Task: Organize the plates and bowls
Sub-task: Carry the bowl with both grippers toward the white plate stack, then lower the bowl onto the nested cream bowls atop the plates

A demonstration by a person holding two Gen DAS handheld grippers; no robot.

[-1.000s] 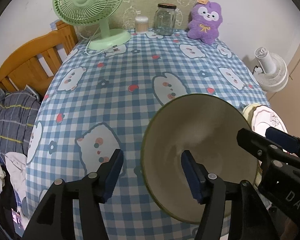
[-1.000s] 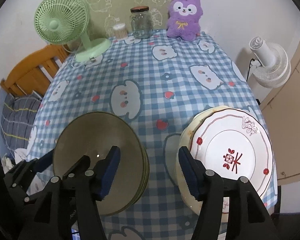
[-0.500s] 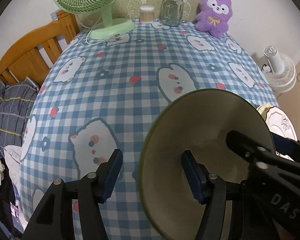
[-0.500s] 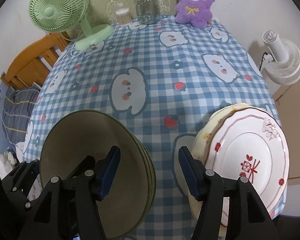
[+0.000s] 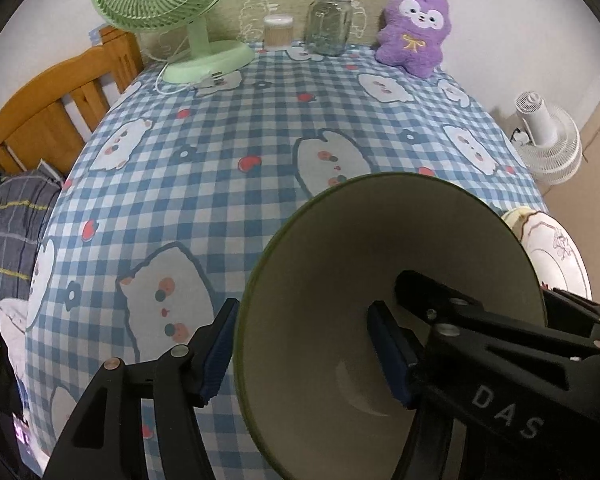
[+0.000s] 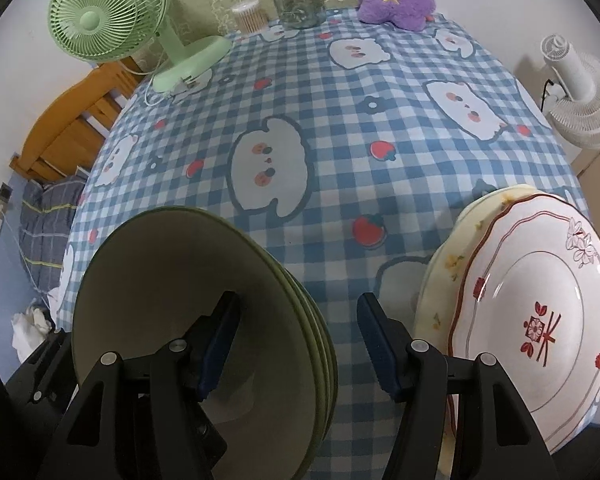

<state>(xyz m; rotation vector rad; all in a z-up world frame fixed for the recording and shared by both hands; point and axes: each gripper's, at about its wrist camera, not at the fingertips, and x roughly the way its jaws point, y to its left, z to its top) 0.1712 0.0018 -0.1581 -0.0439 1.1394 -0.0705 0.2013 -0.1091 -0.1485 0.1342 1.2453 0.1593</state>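
Green bowls (image 6: 204, 320) nested near left, both tongs spread wide straddling the rim.
Closing the left tongs (image 5: 300, 356) or right tongs (image 6: 298, 344) carelessly could tip the stack against the plates (image 6: 532, 336).

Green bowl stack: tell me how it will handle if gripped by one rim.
Likely rigid and fragile: the green bowl stack looks like glazed ceramic. Probably heavy, since several nested rims show. Its glossy surface may slip between the right gripper pads.
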